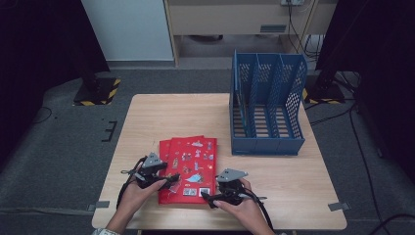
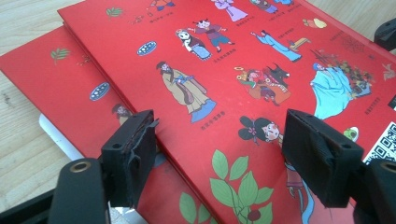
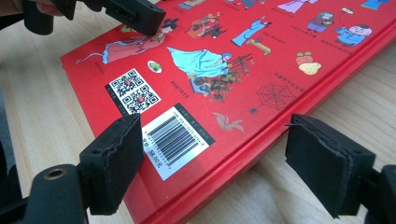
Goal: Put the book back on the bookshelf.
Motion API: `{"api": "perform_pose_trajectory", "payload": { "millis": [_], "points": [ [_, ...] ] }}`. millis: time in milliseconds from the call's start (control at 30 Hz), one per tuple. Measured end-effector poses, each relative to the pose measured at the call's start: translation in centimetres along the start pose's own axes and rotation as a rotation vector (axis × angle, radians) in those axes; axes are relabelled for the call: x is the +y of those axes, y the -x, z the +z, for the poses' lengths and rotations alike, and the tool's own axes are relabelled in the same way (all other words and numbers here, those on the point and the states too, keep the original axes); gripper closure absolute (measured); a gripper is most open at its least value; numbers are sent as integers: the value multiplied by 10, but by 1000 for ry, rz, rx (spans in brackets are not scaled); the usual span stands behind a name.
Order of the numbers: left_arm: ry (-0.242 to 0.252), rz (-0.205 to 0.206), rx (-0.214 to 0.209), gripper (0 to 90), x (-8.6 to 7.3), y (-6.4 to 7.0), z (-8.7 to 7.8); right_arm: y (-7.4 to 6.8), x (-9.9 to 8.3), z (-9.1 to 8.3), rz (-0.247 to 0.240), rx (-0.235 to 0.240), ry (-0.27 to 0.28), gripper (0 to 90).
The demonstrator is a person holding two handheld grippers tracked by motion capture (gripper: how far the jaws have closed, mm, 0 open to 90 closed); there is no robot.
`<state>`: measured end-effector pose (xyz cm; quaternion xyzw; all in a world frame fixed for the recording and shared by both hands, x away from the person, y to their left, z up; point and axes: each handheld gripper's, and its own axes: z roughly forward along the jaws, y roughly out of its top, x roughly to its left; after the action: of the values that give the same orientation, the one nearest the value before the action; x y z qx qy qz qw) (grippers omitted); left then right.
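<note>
The red books (image 1: 188, 169) lie stacked flat near the front edge of the table (image 1: 147, 122), with the blue file rack (image 1: 266, 105) standing well apart at the back right. The left gripper (image 1: 164, 180) hovers over the near left of the top book with its jaws spread wide, and the right gripper (image 1: 211, 198) sits at the near right corner, jaws equally wide and holding nothing. To lift cleanly, set one right jaw under the cover edge beside the barcode (image 3: 175, 137), close on the top book alone, and steady the lower book (image 2: 51, 88) with the left gripper so the stack does not slide.
</note>
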<state>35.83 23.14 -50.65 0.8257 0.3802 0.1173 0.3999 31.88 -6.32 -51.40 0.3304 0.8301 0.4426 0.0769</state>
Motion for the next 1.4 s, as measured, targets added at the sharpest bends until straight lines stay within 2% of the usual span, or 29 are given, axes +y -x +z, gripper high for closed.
{"api": "perform_pose_trajectory", "payload": {
  "millis": [133,400,533,767,1133,1400],
  "points": [
    [2,-7,1,251,0,0,1,4,0,-1,12,12,6,188],
    [7,-9,-1,199,1,0,4,24,10,5,44,15,52,142],
    [12,0,-12,200,2,0,6,32,13,12,67,19,46,131],
    [14,5,-15,200,3,3,8,41,12,18,79,9,25,120],
    [15,6,-17,200,3,4,9,61,15,30,169,50,36,90],
    [19,7,-18,200,3,4,9,64,16,41,207,88,43,84]
  ]
}}
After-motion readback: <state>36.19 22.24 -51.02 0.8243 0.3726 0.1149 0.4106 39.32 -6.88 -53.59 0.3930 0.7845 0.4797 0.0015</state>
